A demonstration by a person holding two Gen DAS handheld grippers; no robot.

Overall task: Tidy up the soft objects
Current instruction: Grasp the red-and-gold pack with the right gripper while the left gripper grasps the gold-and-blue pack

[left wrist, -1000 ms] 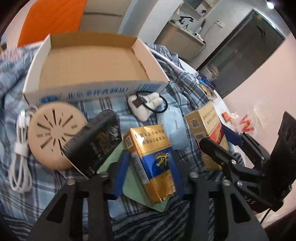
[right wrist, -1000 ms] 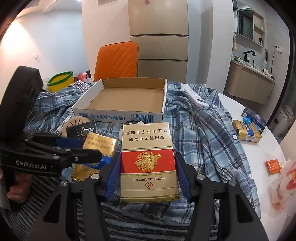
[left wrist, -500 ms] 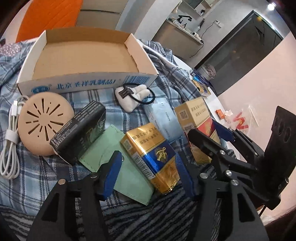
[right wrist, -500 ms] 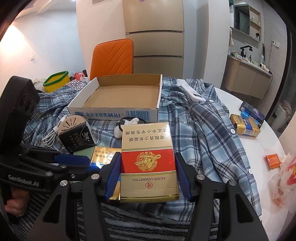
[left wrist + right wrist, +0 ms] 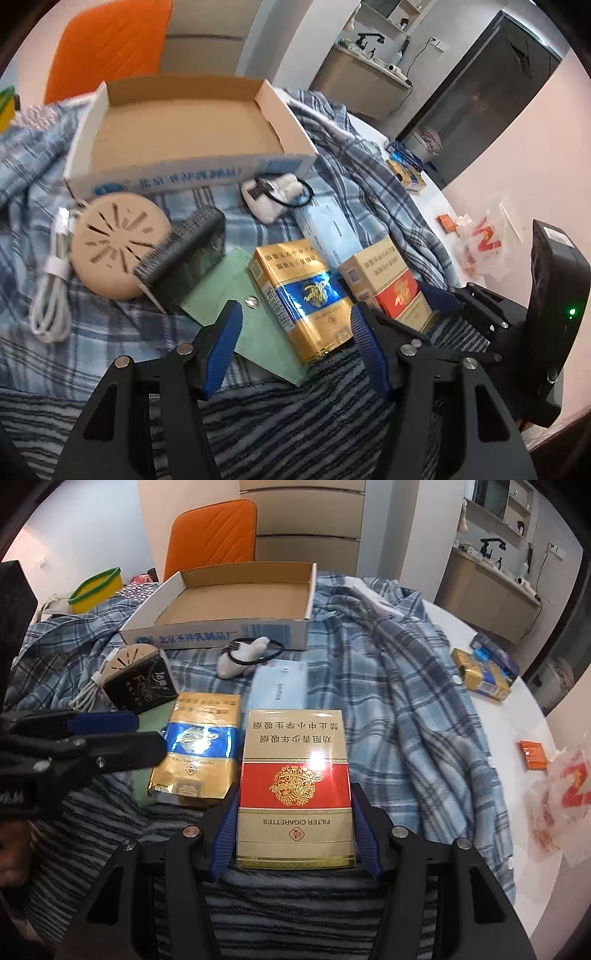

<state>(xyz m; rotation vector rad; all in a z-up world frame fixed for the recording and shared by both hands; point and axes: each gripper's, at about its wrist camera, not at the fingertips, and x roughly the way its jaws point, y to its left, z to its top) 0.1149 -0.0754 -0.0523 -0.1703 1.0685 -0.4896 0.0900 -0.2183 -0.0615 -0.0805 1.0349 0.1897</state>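
My right gripper (image 5: pixel 293 829) is shut on a red and gold cigarette pack (image 5: pixel 293 775), which also shows in the left wrist view (image 5: pixel 388 282). My left gripper (image 5: pixel 297 330) is open around a gold and blue soft pack (image 5: pixel 301 295) that lies on a green pouch (image 5: pixel 236 299); the pads stand apart from its sides. That pack also shows in the right wrist view (image 5: pixel 197 747). An empty cardboard box (image 5: pixel 184 125) sits behind, on the plaid shirt (image 5: pixel 399 686).
A black pack (image 5: pixel 184 258), a tan round disc (image 5: pixel 114 243), a white cable (image 5: pixel 51 280), a white soft toy with a hair tie (image 5: pixel 273 195) and a pale blue packet (image 5: pixel 328 229) lie before the box. More packs (image 5: pixel 480 674) lie on the white table at right.
My left gripper has opened, released the gold and blue pack onto the green pouch and drawn back slightly. My right gripper keeps its hold on the red pack.
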